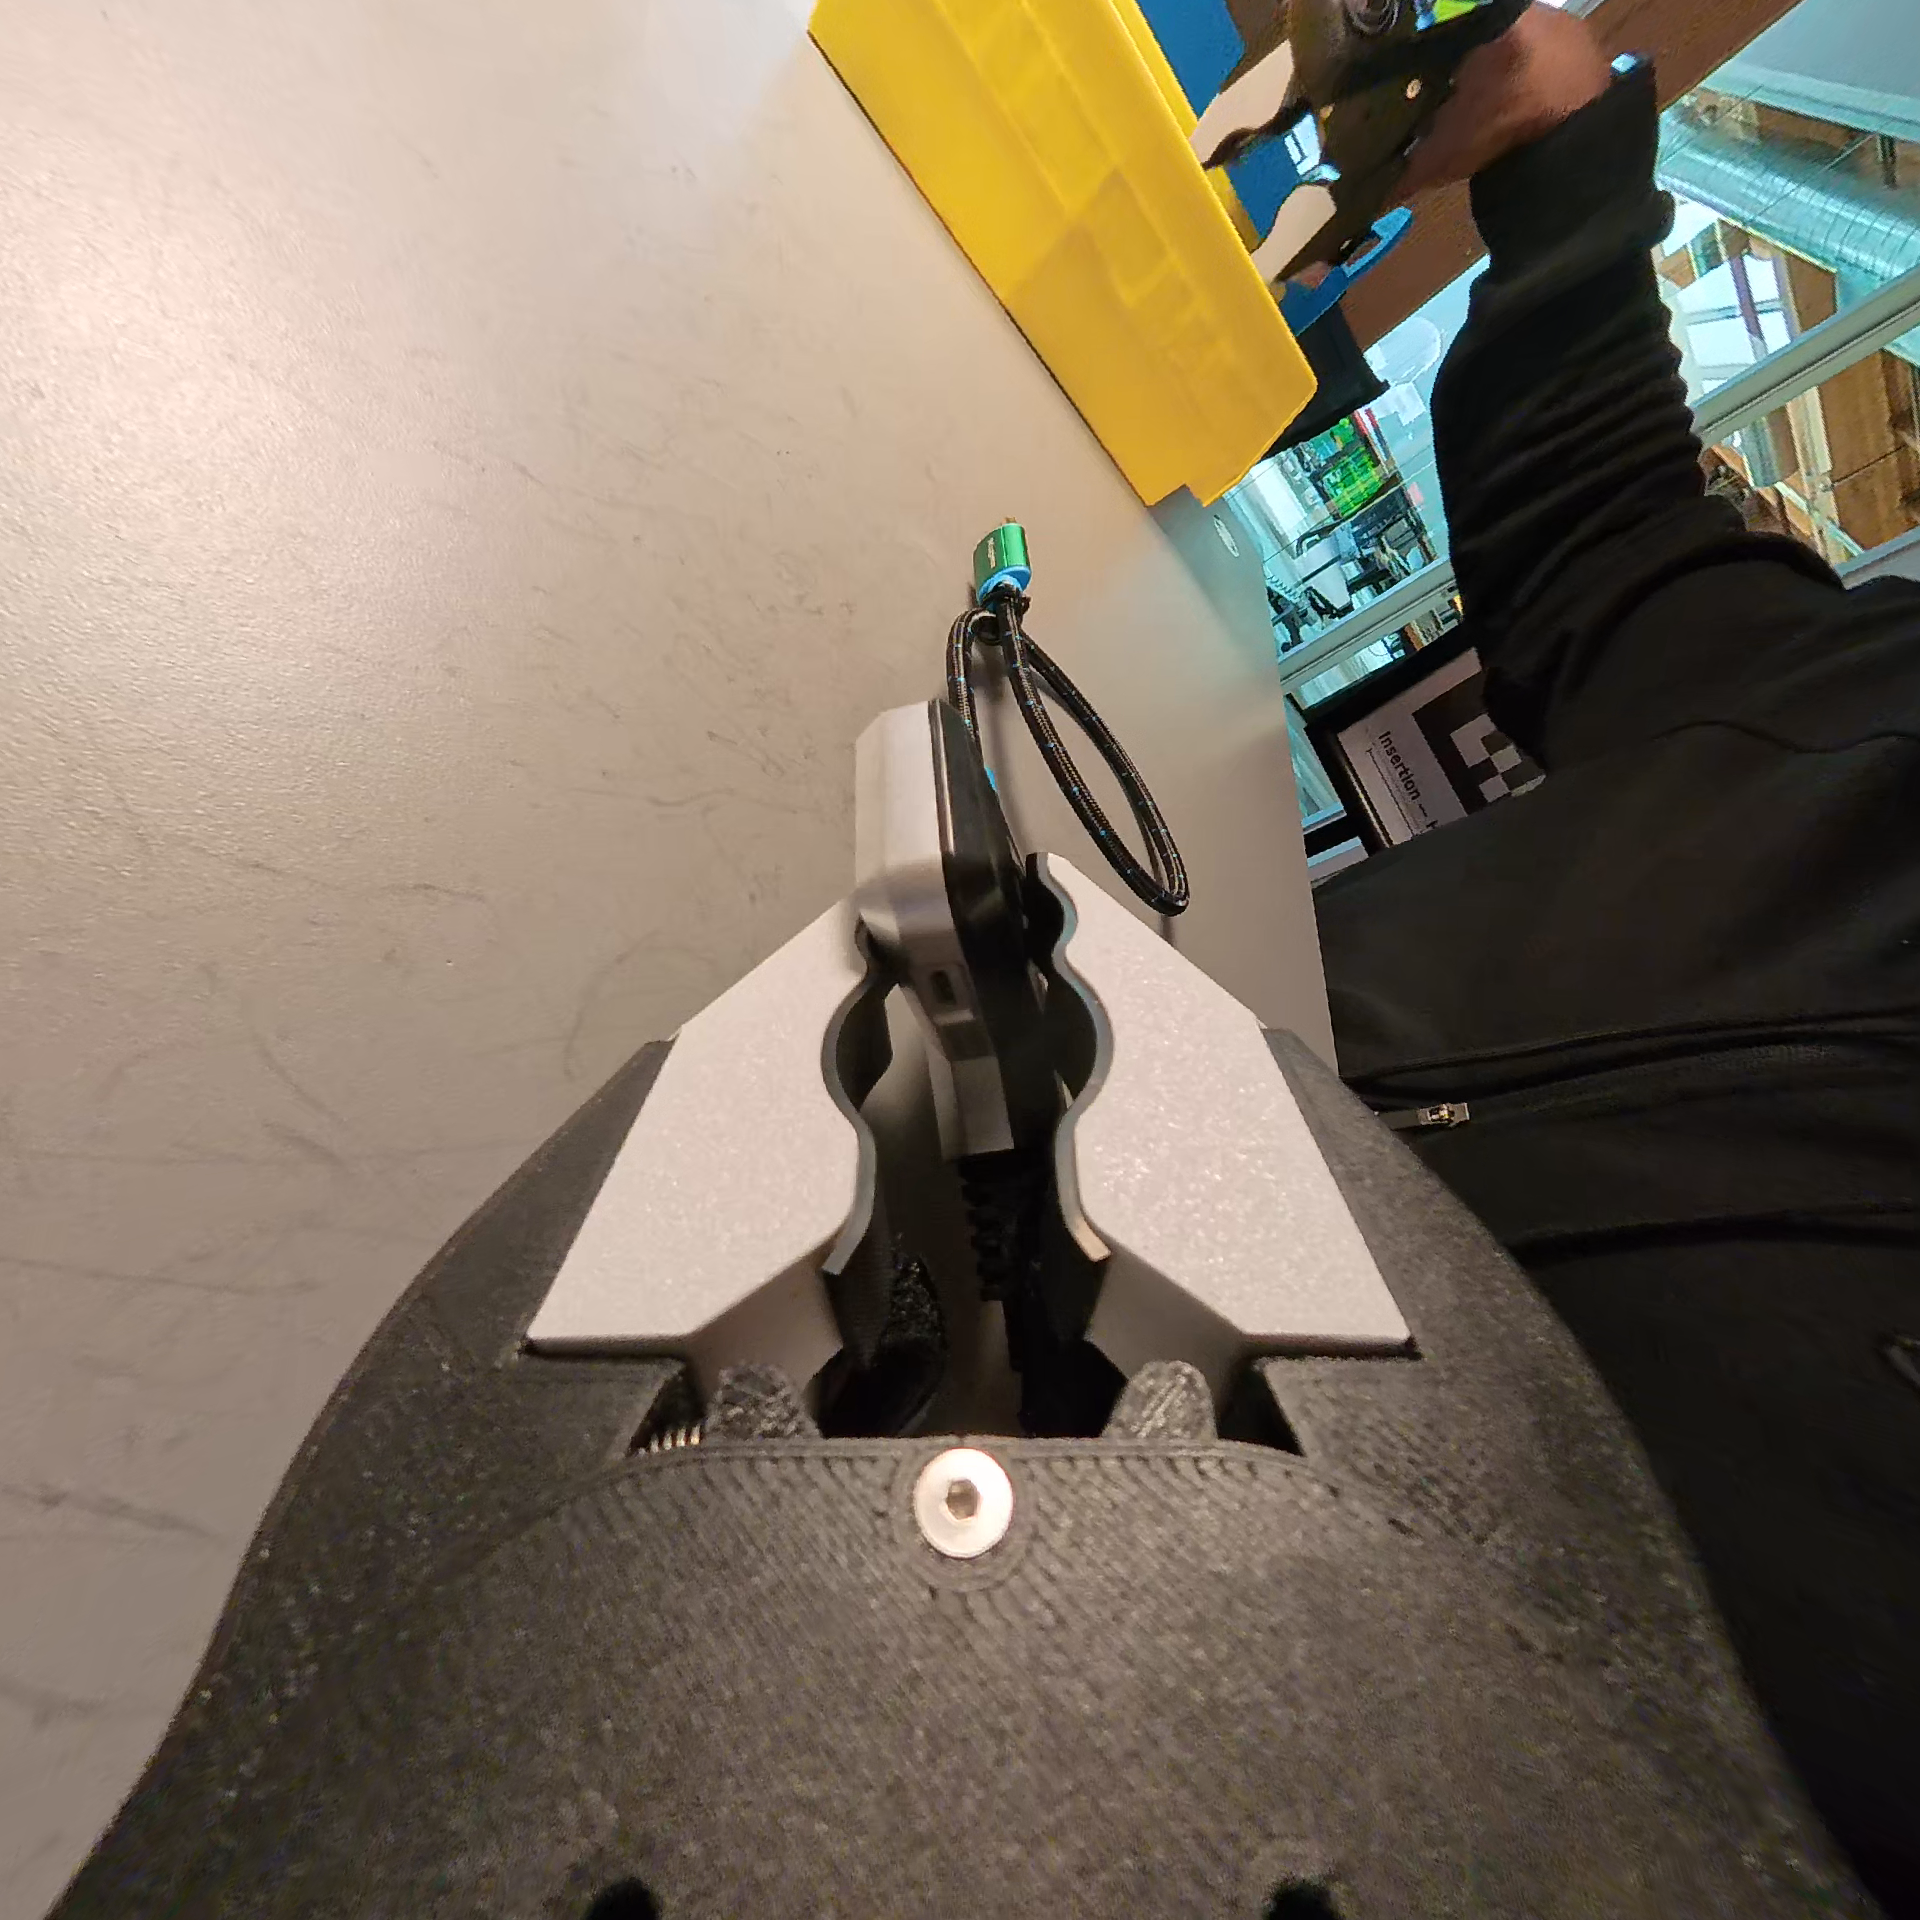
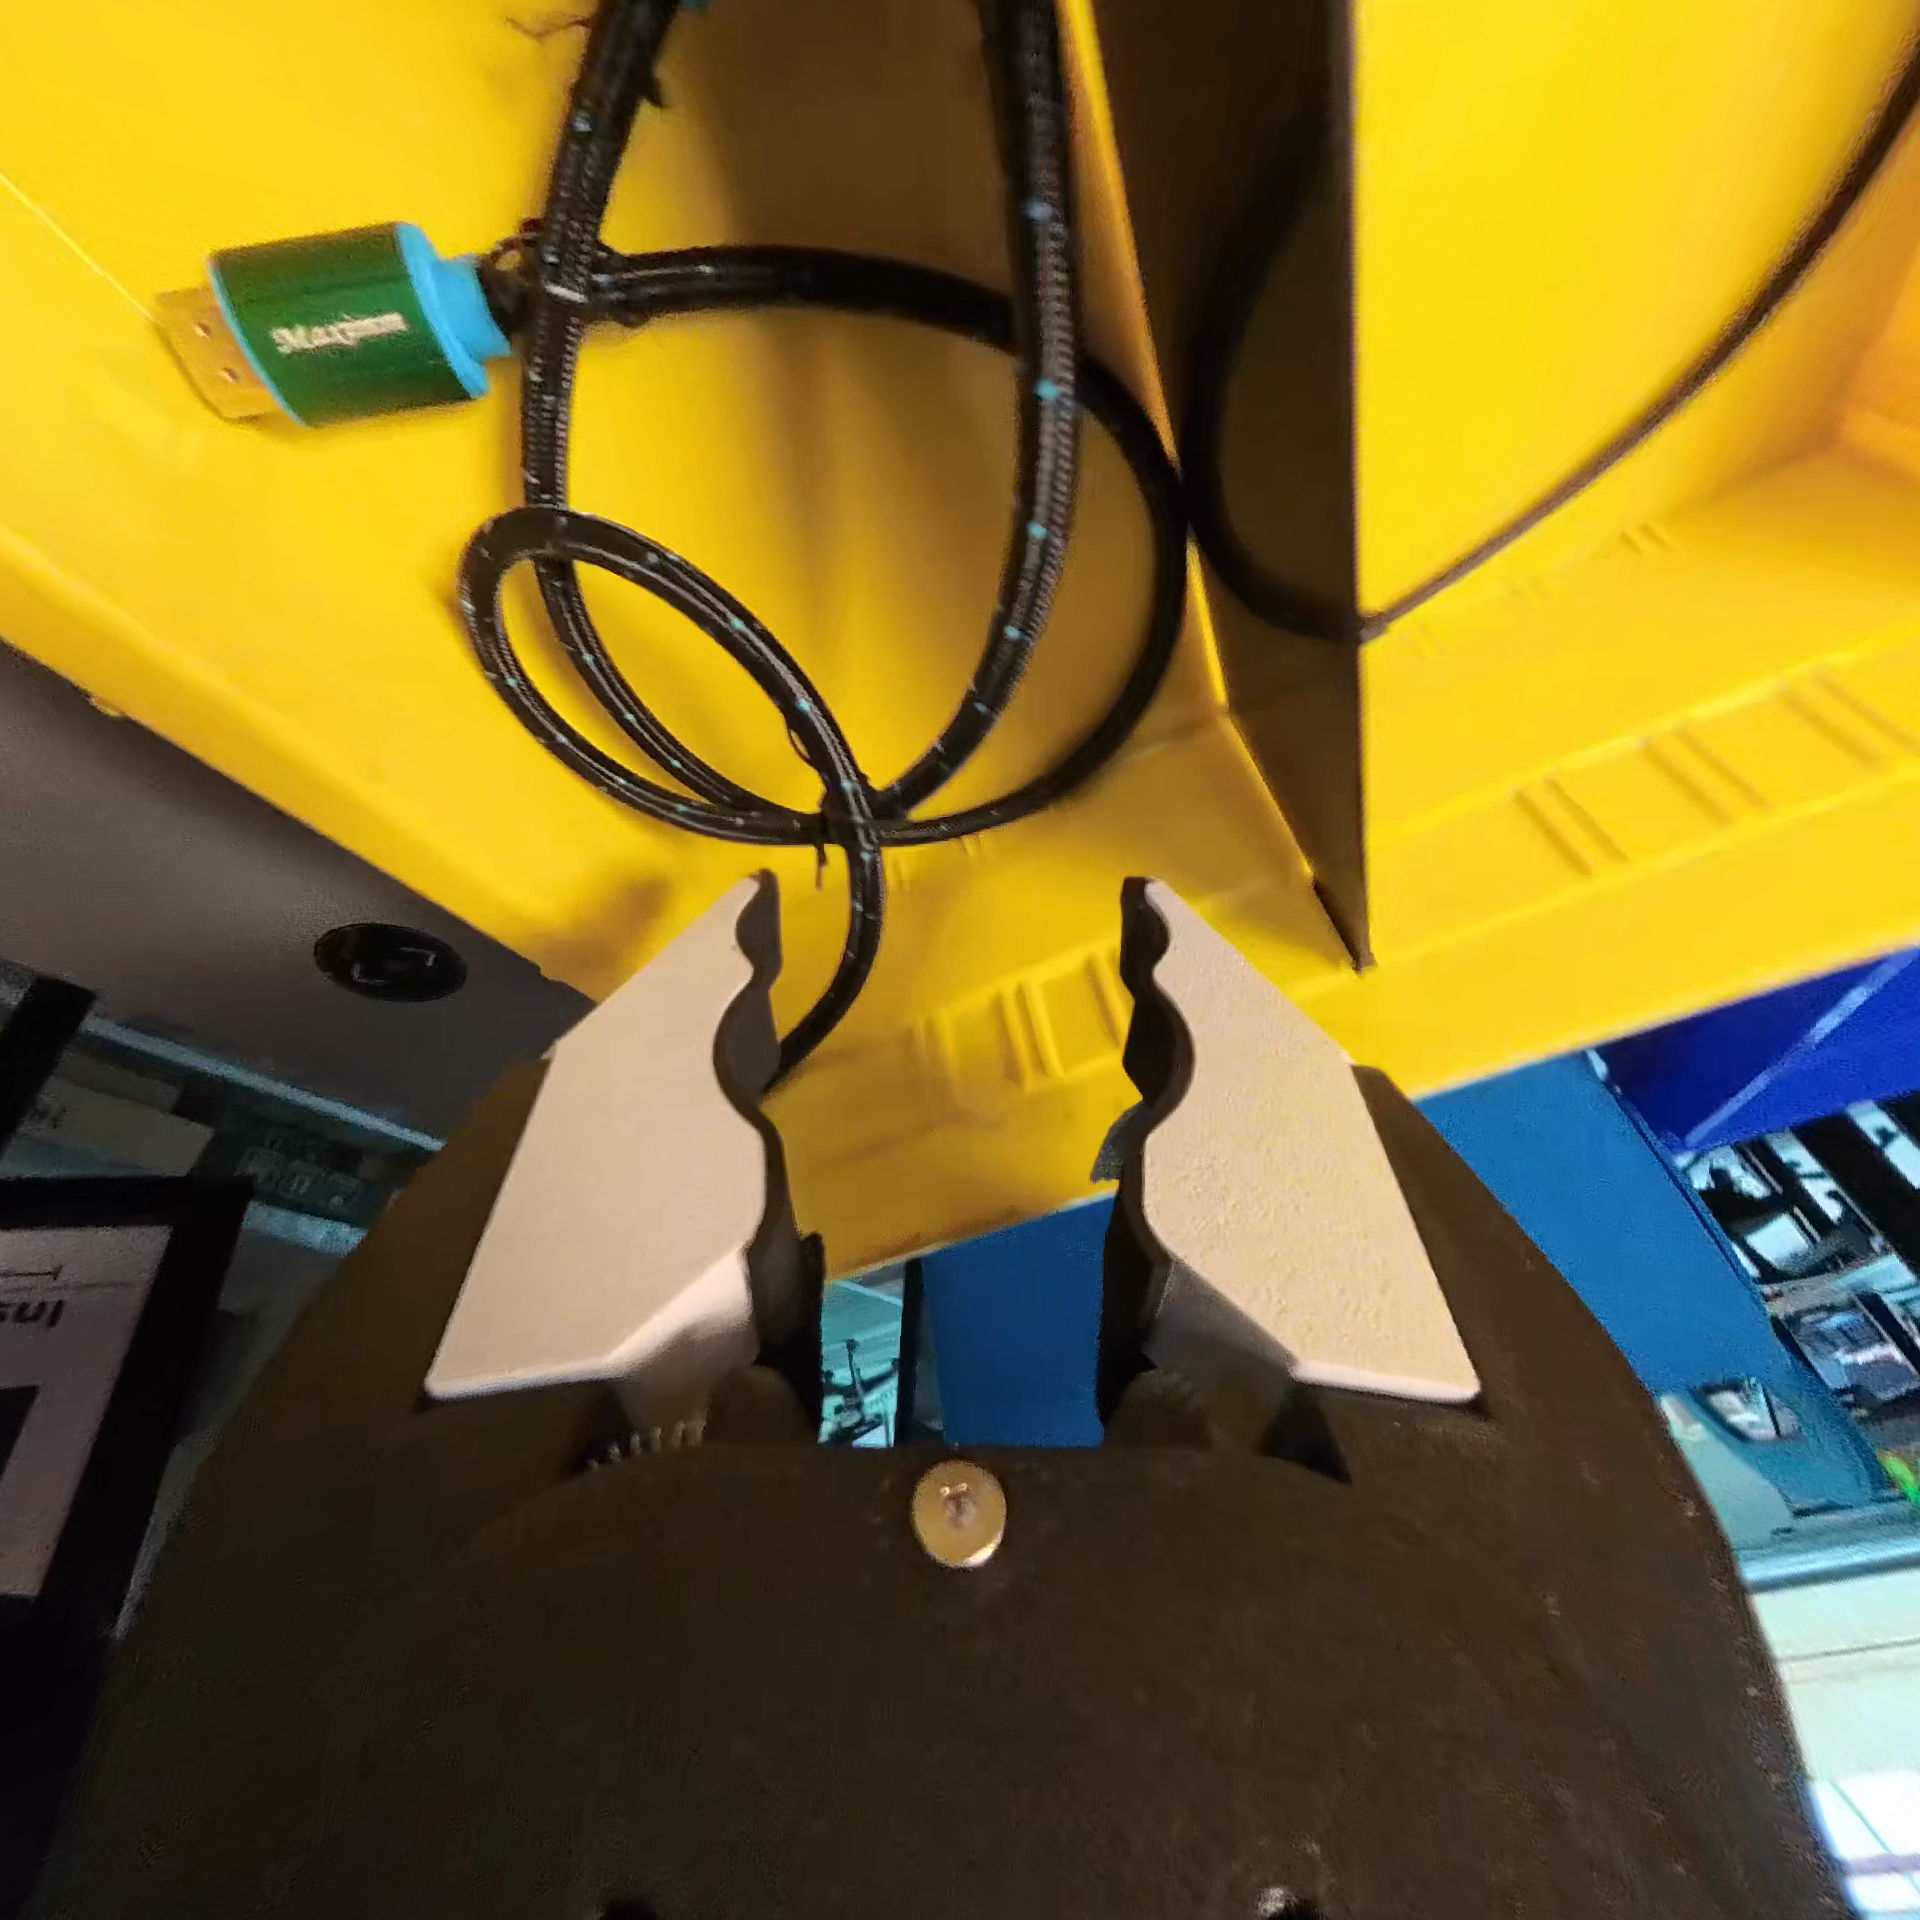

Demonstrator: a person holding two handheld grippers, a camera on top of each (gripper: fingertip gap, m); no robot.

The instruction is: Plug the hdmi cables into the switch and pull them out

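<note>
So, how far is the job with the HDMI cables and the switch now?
Early stage, it seems. Done: the left tongs are shut on the switch. One cable with a green plug lies on the table behind it; whether its other end is plugged in is hidden. In hand: the right tongs are open over the yellow bin, near a coiled cable, gripping nothing. Left: plugging in and pulling out.

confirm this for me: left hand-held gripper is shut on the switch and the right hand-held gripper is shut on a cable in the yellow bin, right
Not quite. The right hand-held gripper is open, empty over the braided cable in the yellow bin, as the right wrist view shows. The left hand-held gripper is indeed shut on the switch.
</note>
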